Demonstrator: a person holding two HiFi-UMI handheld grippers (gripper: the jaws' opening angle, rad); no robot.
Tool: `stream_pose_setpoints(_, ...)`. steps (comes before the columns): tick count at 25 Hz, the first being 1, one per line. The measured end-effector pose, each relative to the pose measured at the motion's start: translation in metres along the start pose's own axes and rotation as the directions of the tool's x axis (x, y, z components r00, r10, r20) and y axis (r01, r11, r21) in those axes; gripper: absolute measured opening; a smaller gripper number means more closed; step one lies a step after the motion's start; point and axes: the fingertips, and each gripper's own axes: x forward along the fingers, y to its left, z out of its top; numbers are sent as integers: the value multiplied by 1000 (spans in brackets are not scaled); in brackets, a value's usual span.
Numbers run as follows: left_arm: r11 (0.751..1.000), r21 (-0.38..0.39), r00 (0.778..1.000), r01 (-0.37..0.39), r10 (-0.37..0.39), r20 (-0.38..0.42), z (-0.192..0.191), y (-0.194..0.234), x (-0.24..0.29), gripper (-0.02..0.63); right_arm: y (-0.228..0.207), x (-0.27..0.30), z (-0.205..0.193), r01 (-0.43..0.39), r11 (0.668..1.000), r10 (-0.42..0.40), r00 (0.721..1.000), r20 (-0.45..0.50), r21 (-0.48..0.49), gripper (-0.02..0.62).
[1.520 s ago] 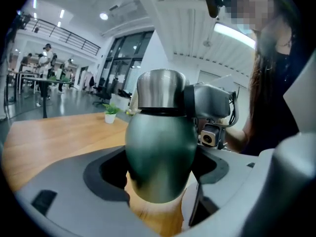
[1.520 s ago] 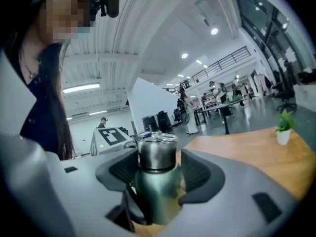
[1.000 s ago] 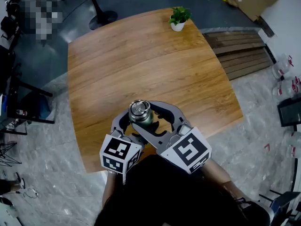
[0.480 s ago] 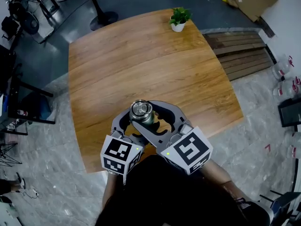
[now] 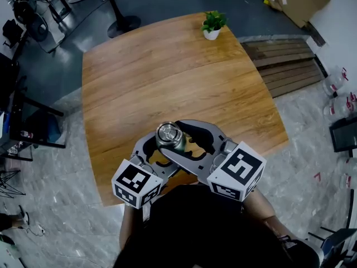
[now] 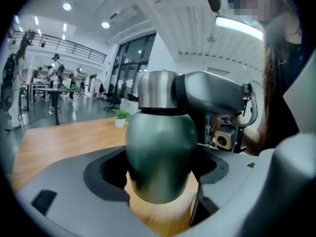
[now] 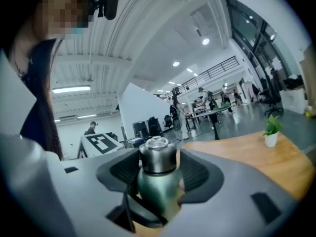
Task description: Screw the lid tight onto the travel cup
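**Here, two grippers clamp one travel cup at the near edge**

Nearest the camera, the person's dark top (image 5: 195, 228) fills the bottom of the head view. Just ahead of it sit the left marker cube (image 5: 136, 184) and the right marker cube (image 5: 237, 171).

The left gripper (image 6: 160, 174) reaches in from the left, and its fingers (image 6: 64, 181) are closed on the green body of the travel cup (image 6: 160, 142). The right gripper (image 7: 158, 174) crosses above it from the right. Its fingers (image 7: 200, 174) press on the steel lid (image 7: 158, 157), one on each side.

The lid sits on the cup's neck. The cup stands upright between both pairs of fingers, over the near edge of the wooden surface (image 5: 167, 71). Whether its base touches the wood cannot be told.

Farther out, at the far edge of the surface, stands a small potted plant (image 5: 212, 22) in a white pot. Beyond it to the right, dark wooden slats (image 5: 284, 60) lie on the grey floor (image 5: 312, 110).
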Motion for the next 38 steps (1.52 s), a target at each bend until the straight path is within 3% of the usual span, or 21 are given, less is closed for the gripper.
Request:
stream_pose_setpoints(3,1000,17,1000,4,-4,-8,0,-1,-1,376,-1,-1,3,22,999,-22,1000,13,-22,245)
stream_pose_setpoints(8,981,27,978,-194,195,-74,-7,18,3,374,-9,5,-2,215,972,-213,977,31,-92,244)
stream_pose_setpoints(10,973,16,970,-228,229,-76,-9,21,4,376,-9,7,-2,246,964,-243,969,41,-99,244)
stream_pose_setpoints(12,981,-9,980,-194,193,-53,-7,17,5,376,-5,7,-1,213,971,-209,977,46,-108,244)
stream_pose_setpoints(14,994,-23,994,-110,109,-29,-4,10,3,374,0,5,2,145,984,-141,989,41,-101,247)
stream_pose_setpoints(17,999,42,1000,19,-18,-21,-1,-4,1,376,4,0,1,35,997,-35,999,3,-68,246)
stream_pose_setpoints(19,995,97,999,39,-36,-27,0,-7,1,376,3,-2,2,10,997,-11,1000,-3,-75,249)
stream_pose_setpoints(23,990,115,995,-85,91,-43,1,5,4,376,-6,2,5,124,987,-121,992,29,-101,249)
stream_pose_setpoints(26,974,113,978,-198,203,-40,2,13,9,374,-15,2,5,231,970,-227,972,63,-75,249)
stream_pose_setpoints(28,964,116,968,-240,246,-40,2,16,11,376,-17,2,5,259,964,-255,964,77,-60,249)
stream_pose_setpoints(30,970,99,974,-220,224,-35,2,15,11,374,-15,3,6,230,971,-224,972,76,-68,249)
stream_pose_setpoints(34,998,-8,997,-65,66,34,11,6,9,376,-4,-5,11,62,997,-58,996,69,-53,249)
stream_pose_setpoints(38,998,33,997,57,-59,41,14,-8,8,374,-4,-13,15,-18,999,21,997,69,-44,249)
